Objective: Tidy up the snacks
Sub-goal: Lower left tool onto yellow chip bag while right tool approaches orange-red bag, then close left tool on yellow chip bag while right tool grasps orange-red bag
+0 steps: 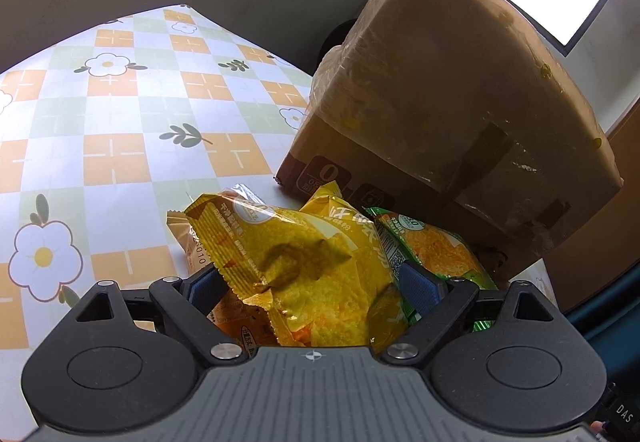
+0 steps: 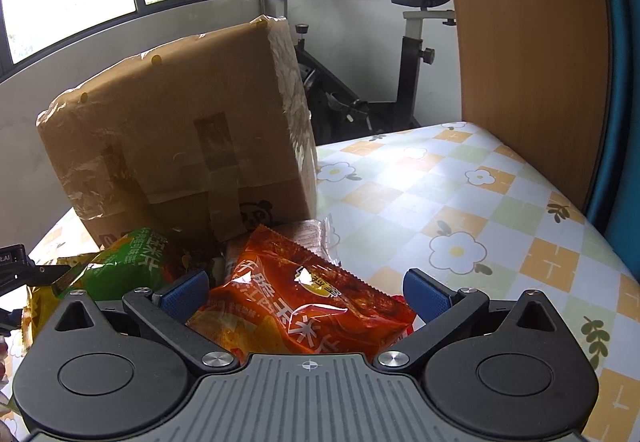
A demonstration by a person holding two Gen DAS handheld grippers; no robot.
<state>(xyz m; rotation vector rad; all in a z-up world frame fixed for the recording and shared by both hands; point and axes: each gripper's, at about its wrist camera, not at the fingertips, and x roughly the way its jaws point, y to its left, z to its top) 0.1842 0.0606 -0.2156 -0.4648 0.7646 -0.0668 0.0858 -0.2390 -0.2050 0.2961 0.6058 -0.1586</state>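
Observation:
A pile of snack bags lies on the flowered tablecloth [image 1: 120,114] in front of a taped cardboard box [image 1: 440,102]. In the left wrist view a yellow bag [image 1: 304,254] tops the pile, lying between the wide-spread blue pads of my left gripper [image 1: 310,276], which is open. A green bag [image 1: 436,250] lies to its right and a tan packet [image 1: 180,230] peeks out on its left. In the right wrist view a red-orange bag [image 2: 304,298] lies between the fingers of my right gripper [image 2: 304,282], open, with a gap at the right pad [image 2: 424,292]. The green bag [image 2: 128,262] is to its left.
The cardboard box [image 2: 180,134] stands tall just behind the pile. A clear-wrapped packet [image 2: 316,234] sits behind the red bag. A wooden panel [image 2: 520,42] rises at the table's right edge, and an exercise bike [image 2: 416,42] stands beyond the table. Bare tablecloth [image 2: 480,202] spreads right of the pile.

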